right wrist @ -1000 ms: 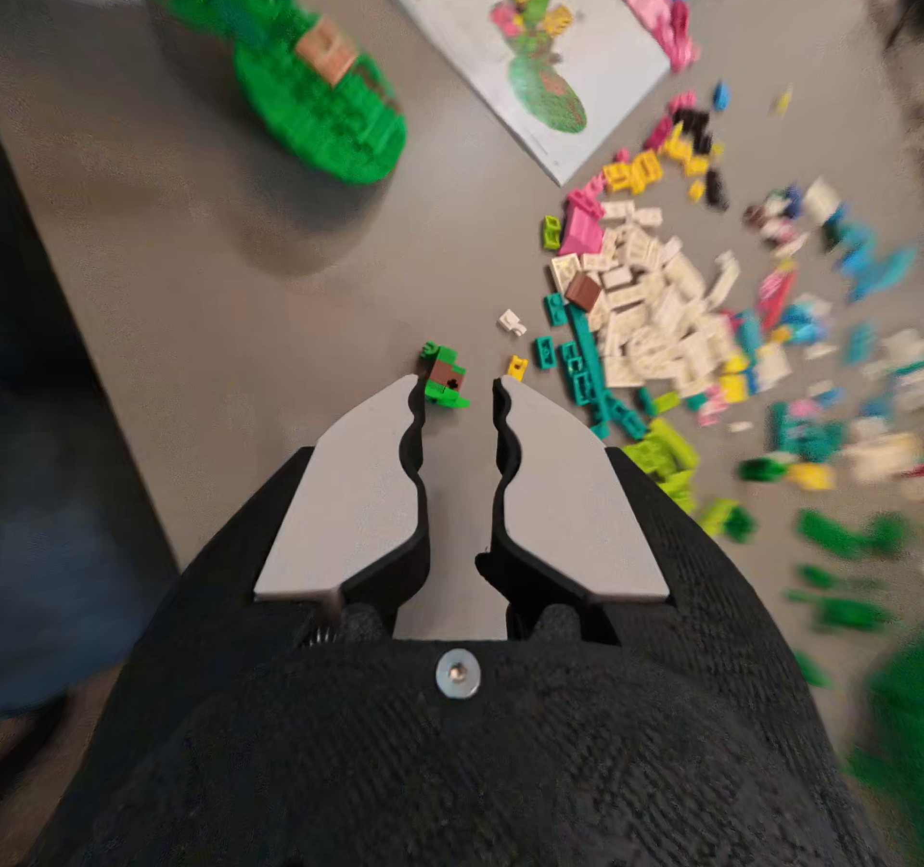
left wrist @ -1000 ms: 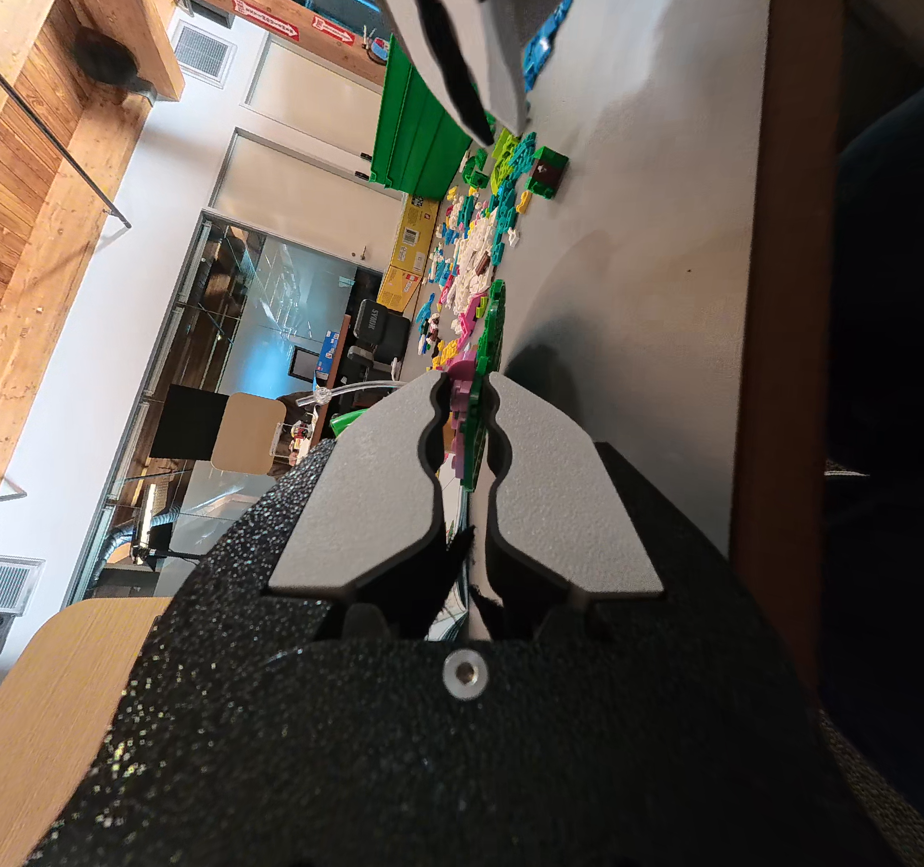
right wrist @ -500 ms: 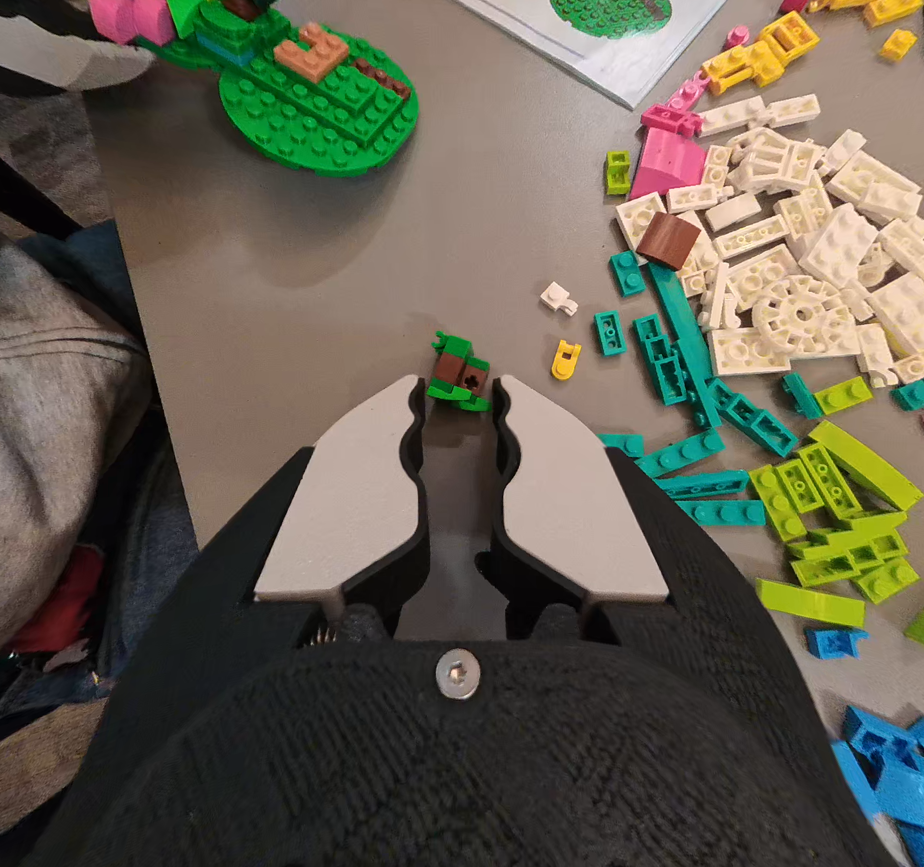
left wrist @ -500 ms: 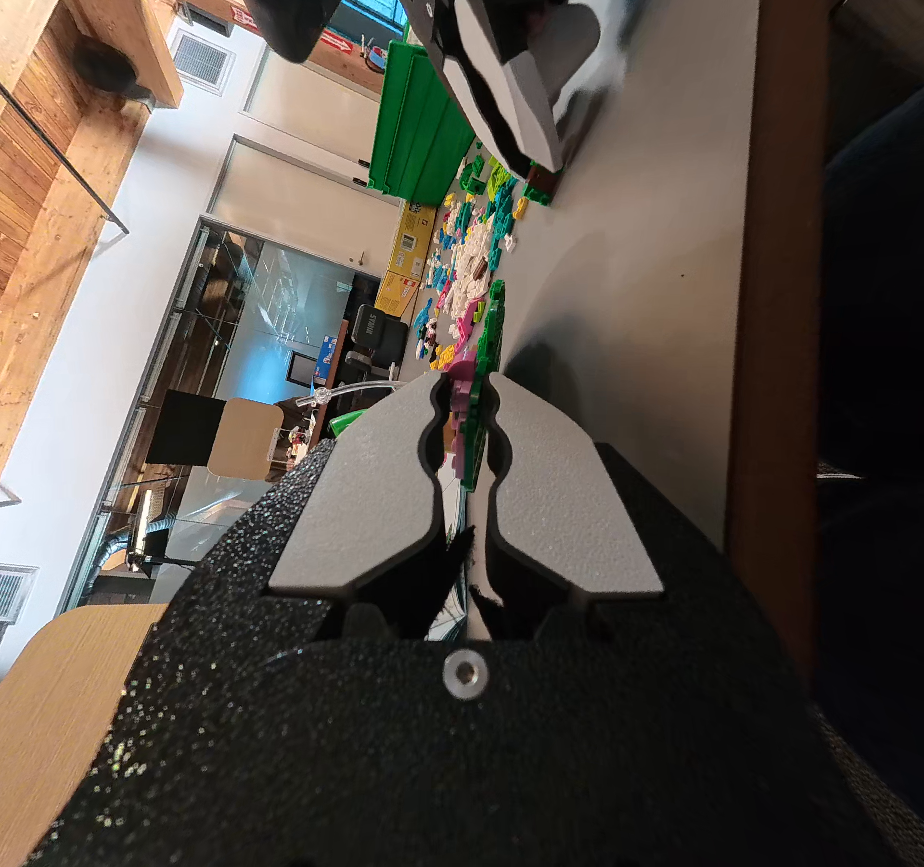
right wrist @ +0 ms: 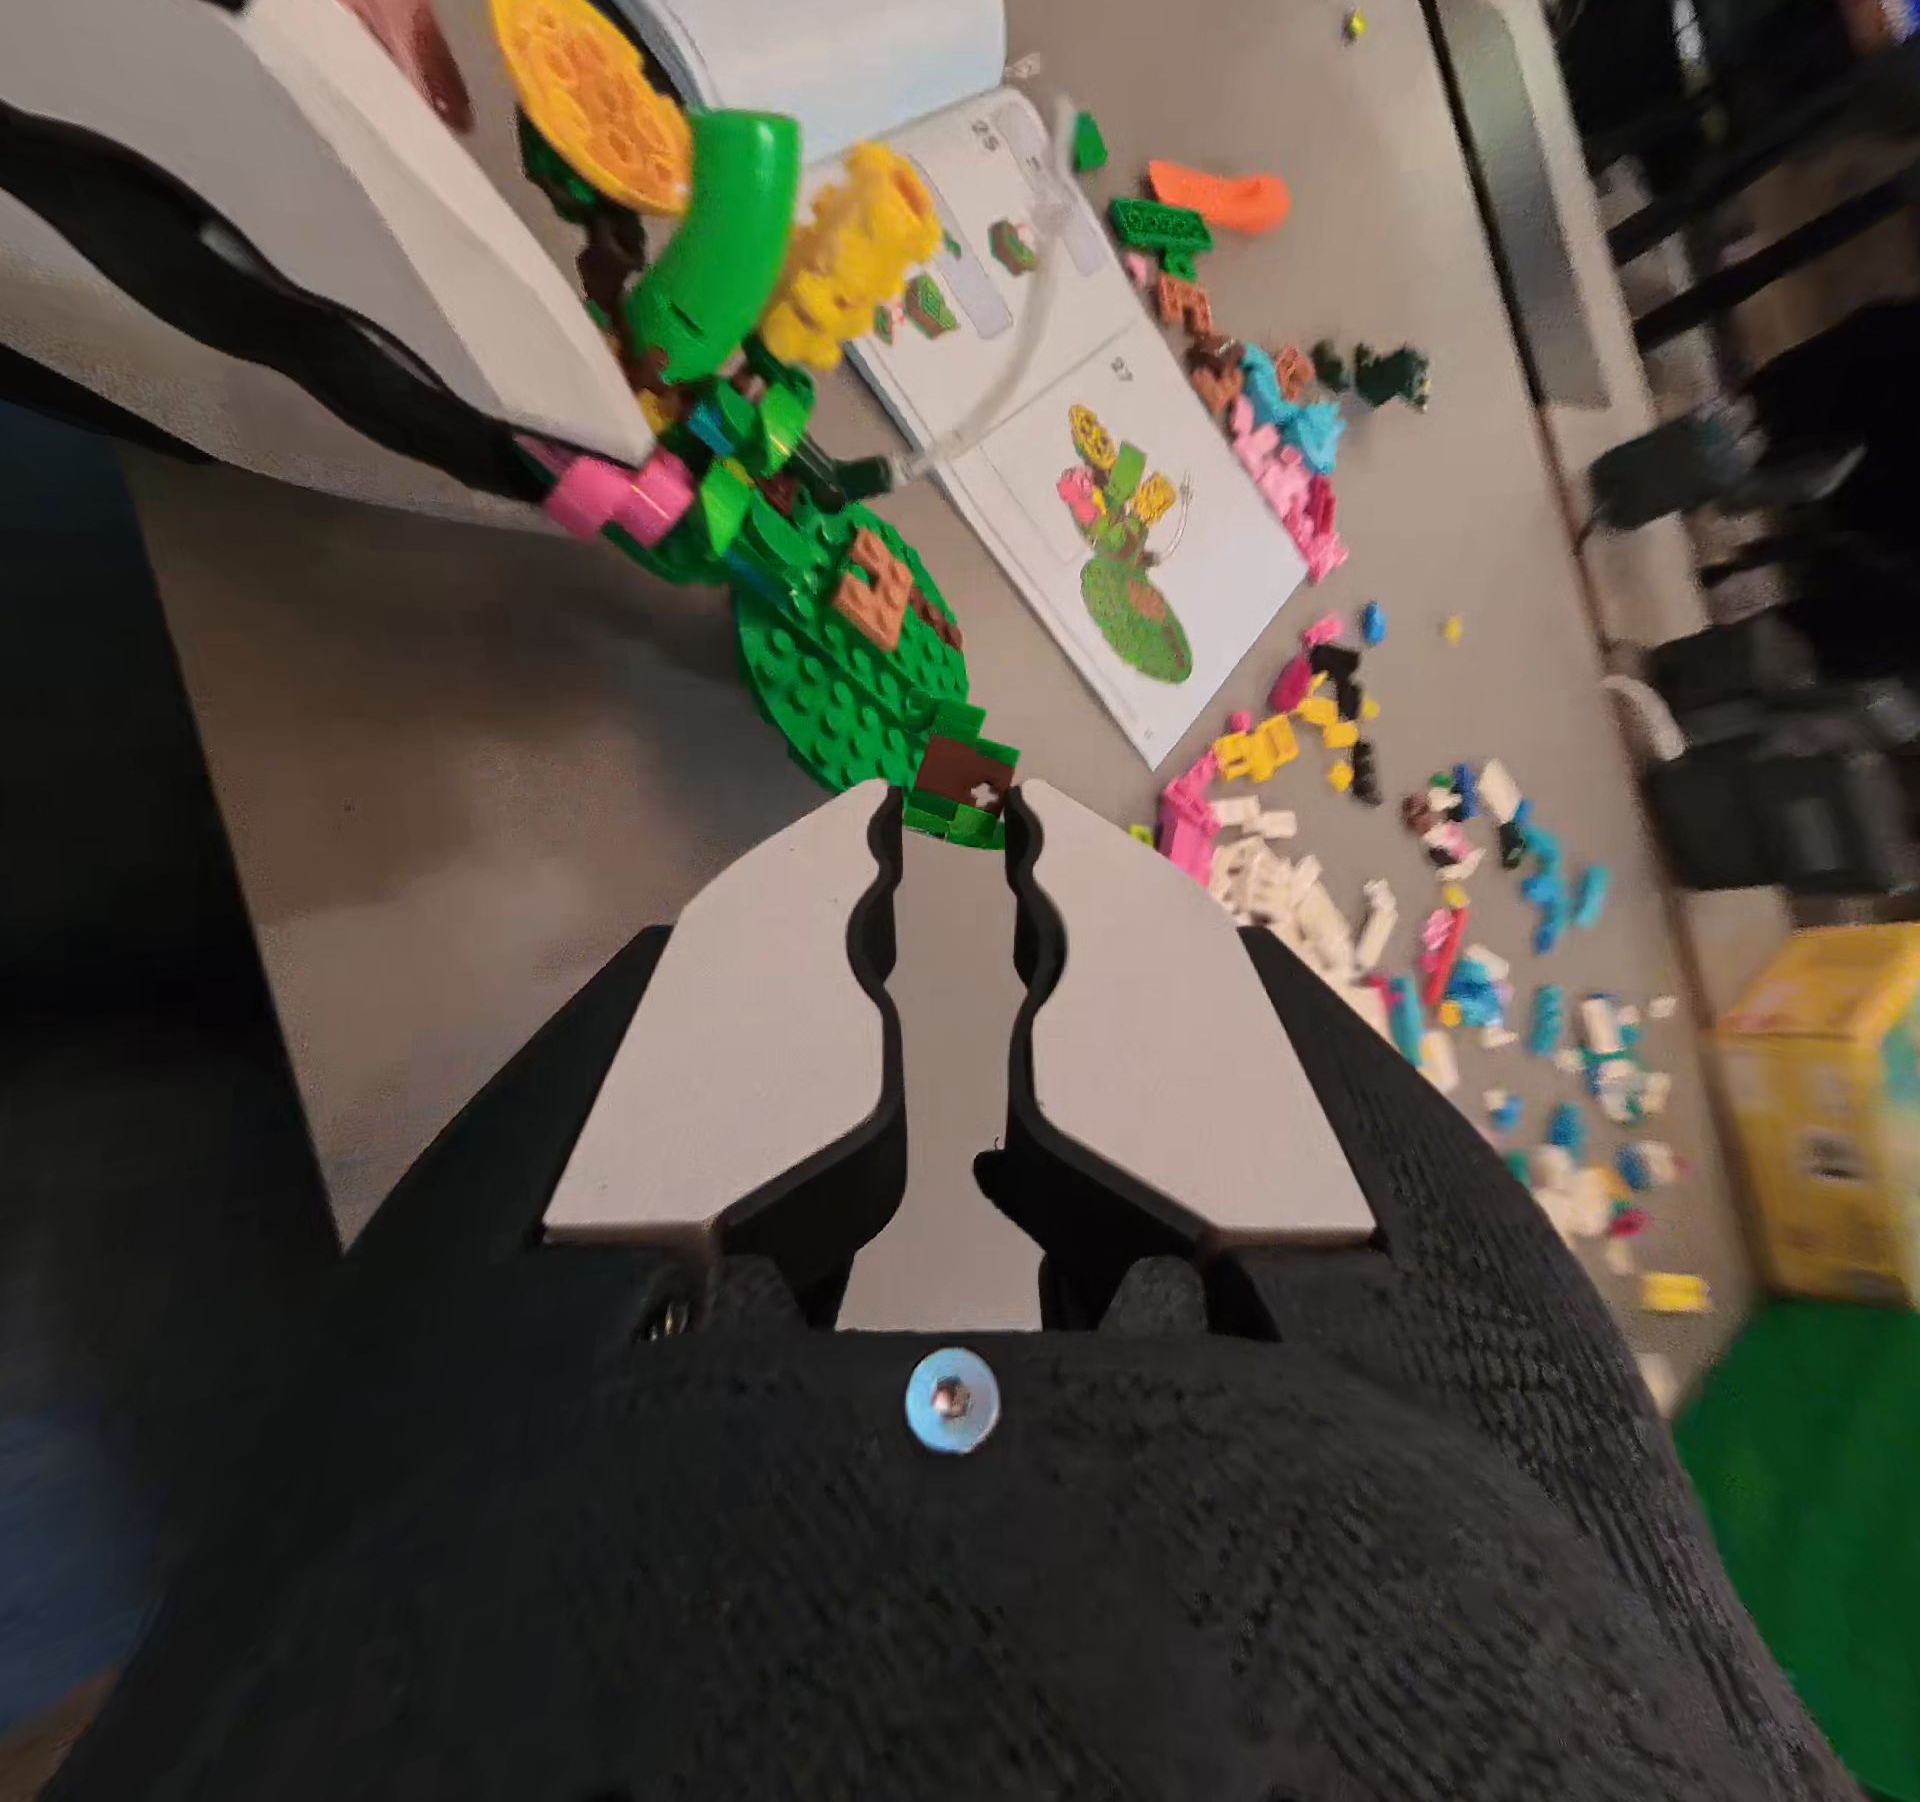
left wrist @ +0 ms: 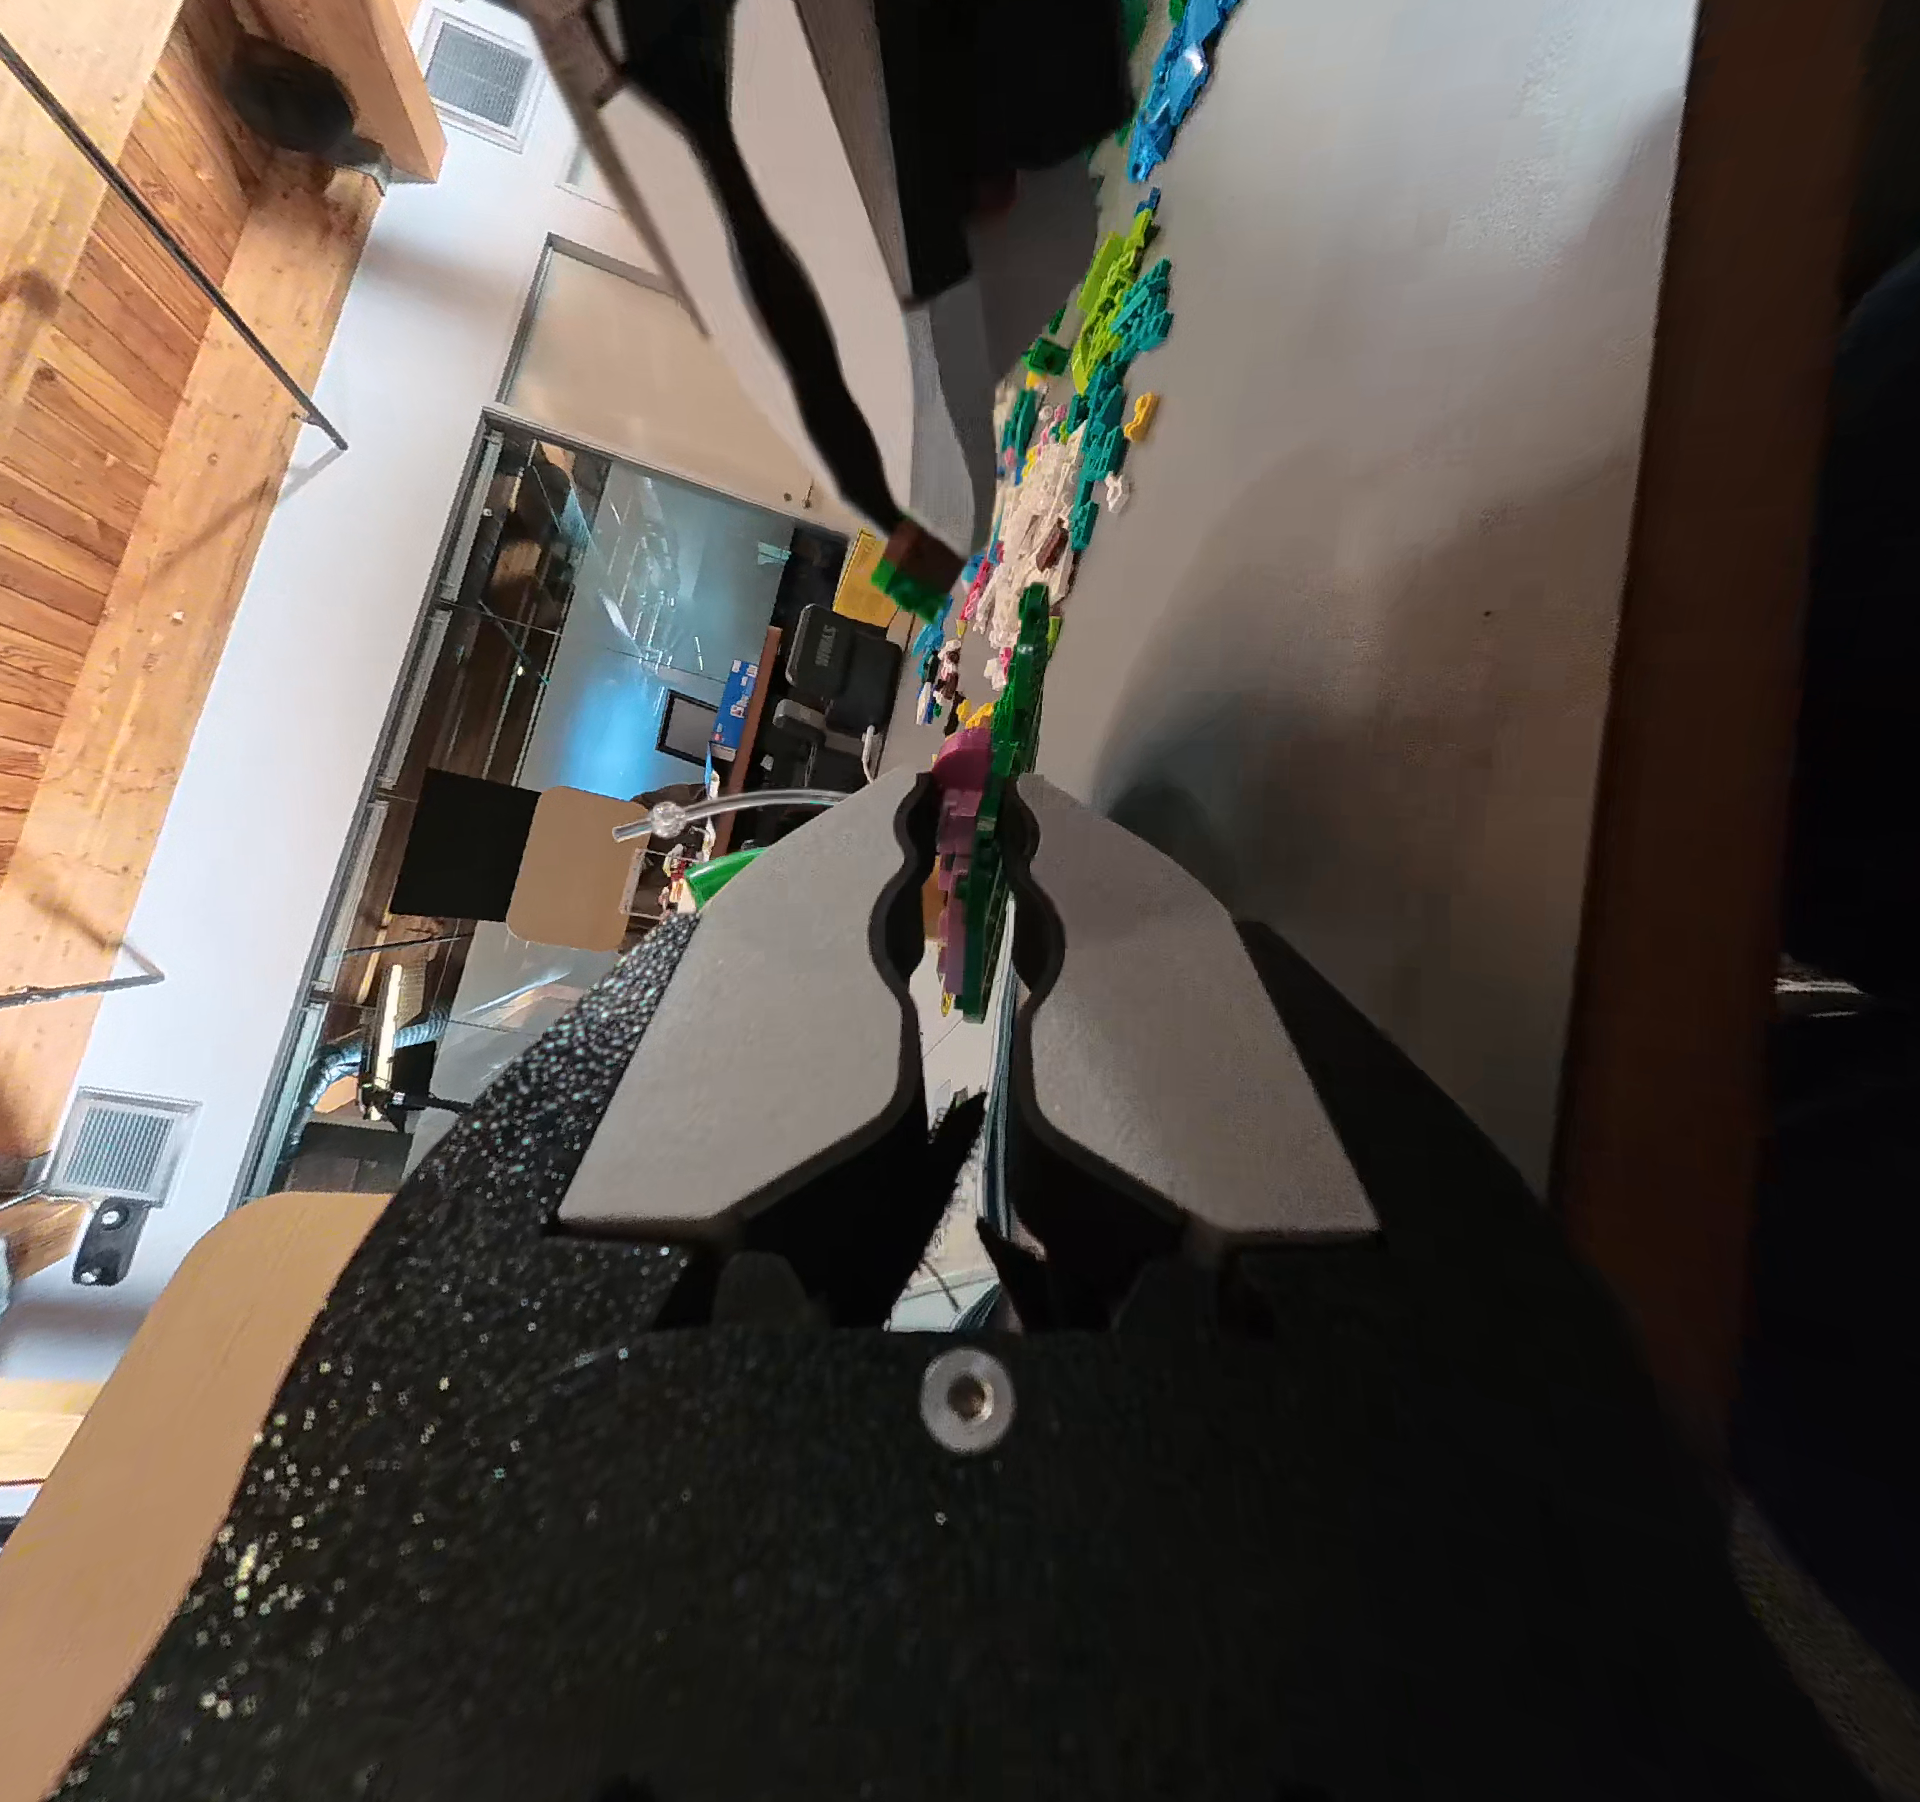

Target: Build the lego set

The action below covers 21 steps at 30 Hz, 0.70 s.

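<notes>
1. The left gripper (left wrist: 971, 807) is rolled on its side, so the table (left wrist: 1351, 505) runs up the right of its view. Its fingers are clamped on the edge of a brick model (right wrist: 790, 547): a round green base plate carrying pink bricks, green leaves and yellow flowers.
2. In the right wrist view the left gripper reaches in from the upper left, with its fingertips (right wrist: 582, 422) at the pink bricks on the rim of the model. The plate is tilted, one edge raised off the table.
3. The right gripper (right wrist: 951, 802) points forward and down over the table. Its fingers are closed on a small brick piece (right wrist: 961, 781), brown on top and green below, with both pads pressed against its sides.
4. The small brick piece is held clear of the table, just beside the near rim of the green plate. The left wrist view shows it at the tips of the right gripper, in mid-air above the model.
5. An open instruction booklet (right wrist: 1143, 464) lies beyond the model. Loose bricks (right wrist: 1351, 900) in white, pink, yellow and blue are scattered on the table to the right. A yellow box (right wrist: 1829, 1129) stands at the far right.
</notes>
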Tool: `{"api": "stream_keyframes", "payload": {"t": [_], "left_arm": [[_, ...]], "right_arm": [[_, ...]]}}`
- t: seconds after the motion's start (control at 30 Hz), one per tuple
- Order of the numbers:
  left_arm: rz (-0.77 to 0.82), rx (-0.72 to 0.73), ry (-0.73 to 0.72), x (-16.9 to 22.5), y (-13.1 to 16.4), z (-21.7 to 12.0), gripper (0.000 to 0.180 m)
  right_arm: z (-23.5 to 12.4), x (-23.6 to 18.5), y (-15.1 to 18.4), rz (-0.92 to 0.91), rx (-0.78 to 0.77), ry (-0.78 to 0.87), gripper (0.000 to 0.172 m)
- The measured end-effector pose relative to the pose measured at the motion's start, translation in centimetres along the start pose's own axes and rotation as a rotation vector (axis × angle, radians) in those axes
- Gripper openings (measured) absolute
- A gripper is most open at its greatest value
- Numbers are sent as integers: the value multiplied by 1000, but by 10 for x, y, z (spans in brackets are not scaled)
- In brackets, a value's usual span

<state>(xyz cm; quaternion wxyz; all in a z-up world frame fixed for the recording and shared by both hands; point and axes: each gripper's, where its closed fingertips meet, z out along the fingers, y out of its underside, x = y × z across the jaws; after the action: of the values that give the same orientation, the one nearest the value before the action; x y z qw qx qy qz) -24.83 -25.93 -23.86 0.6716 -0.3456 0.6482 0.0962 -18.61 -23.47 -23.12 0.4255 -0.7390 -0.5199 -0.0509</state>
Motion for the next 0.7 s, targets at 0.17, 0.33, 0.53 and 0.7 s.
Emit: {"api": "stream_keyframes", "payload": {"t": [0.17,0.33,0.53,0.7], "left_arm": [[-9,3,24,5,0,-1,12],[-3,15,38,8,-2,0,12],[-3,26,53,10,-4,0,12],[-5,35,63,12,-5,0,11]], "right_arm": [[15,-5,-11,-261,-114,138,16],[18,-12,-18,-397,-171,176,16],[21,-16,-20,-563,-248,202,17],[23,-19,-22,-671,-295,217,16]]}}
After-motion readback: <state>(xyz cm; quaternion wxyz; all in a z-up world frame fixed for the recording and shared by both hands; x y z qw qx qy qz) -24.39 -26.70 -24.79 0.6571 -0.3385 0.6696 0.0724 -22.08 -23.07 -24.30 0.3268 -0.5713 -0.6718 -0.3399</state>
